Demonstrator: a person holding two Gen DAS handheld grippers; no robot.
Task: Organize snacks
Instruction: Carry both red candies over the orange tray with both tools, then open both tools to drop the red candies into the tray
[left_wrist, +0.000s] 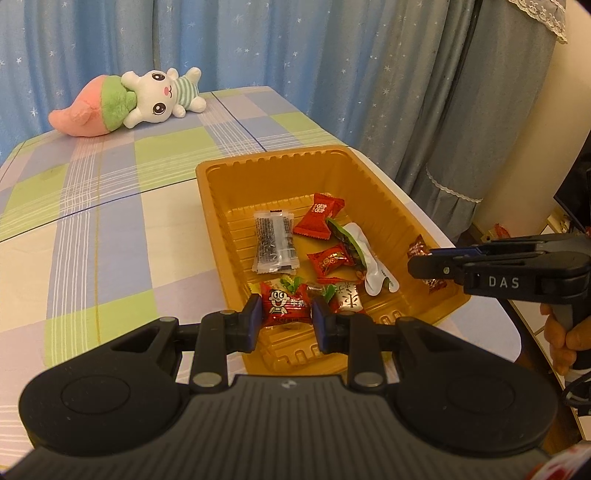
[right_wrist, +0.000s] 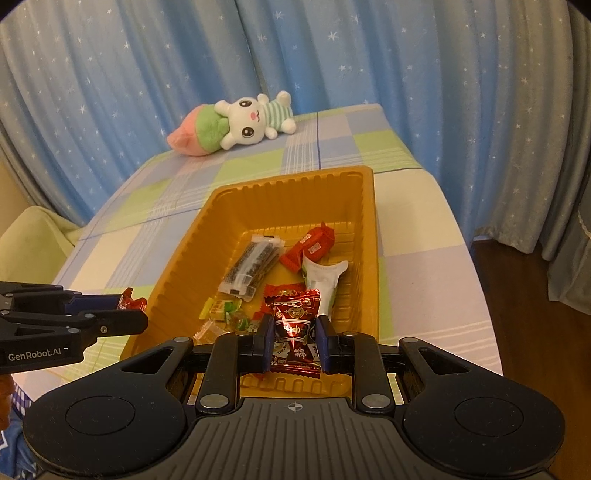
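An orange plastic tray (left_wrist: 218, 206) (right_wrist: 192, 254) on the checked tablecloth holds several wrapped snacks: a clear pack of dark sticks (left_wrist: 274, 242) (right_wrist: 253, 267), red candies (left_wrist: 319, 216) and a silver-green pouch (left_wrist: 364, 254) (right_wrist: 323, 280). My left gripper (left_wrist: 284, 319) is shut on a red candy with a cartoon face (left_wrist: 283, 304), above the tray's near end; it shows from the side in the right wrist view (right_wrist: 129, 314). My right gripper (right_wrist: 294, 338) is shut on a dark red candy wrapper (right_wrist: 295, 325) above the tray; it shows at the tray's right rim in the left wrist view (left_wrist: 424, 262).
A plush rabbit with a pink and green tail (left_wrist: 136, 101) (right_wrist: 236, 123) lies at the table's far end. Blue star curtains hang behind. The table edge drops to a wooden floor (right_wrist: 535, 314) on the right. A green chair (right_wrist: 33, 240) stands at the left.
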